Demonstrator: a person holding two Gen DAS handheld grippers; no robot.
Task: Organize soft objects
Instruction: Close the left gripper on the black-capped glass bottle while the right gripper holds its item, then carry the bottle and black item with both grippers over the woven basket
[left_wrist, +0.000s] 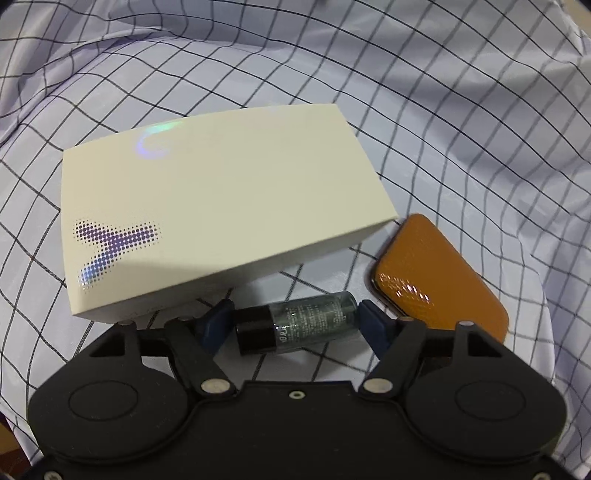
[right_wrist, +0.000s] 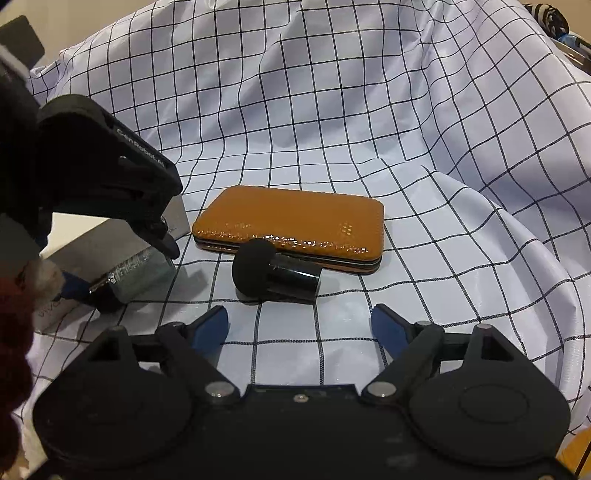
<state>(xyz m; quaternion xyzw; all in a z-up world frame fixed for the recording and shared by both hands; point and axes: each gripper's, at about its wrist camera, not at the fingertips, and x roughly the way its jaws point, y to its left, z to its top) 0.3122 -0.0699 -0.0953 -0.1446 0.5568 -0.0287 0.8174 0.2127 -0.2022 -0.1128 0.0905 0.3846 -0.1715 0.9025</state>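
Left tool (left_wrist: 295, 317), right tool (right_wrist: 299, 328): black bodies, blue pads (silver pivot screws).

Small bottle (left_wrist: 297, 320) between fingers (left_wrist: 373, 323) — cream box (left_wrist: 221, 206) behind

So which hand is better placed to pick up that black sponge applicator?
Probably the right gripper: its jaws stand open and empty, facing the black sponge applicator. The left gripper is closed on a small bottle.

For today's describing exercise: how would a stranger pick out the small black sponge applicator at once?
Start at the checked white cloth, then find the glossy orange rectangular case lying on it. Just in front of that case lies the small black sponge applicator on its side: a round matte foam head on a short shiny black cylinder, unlike the nearby clear bottle.
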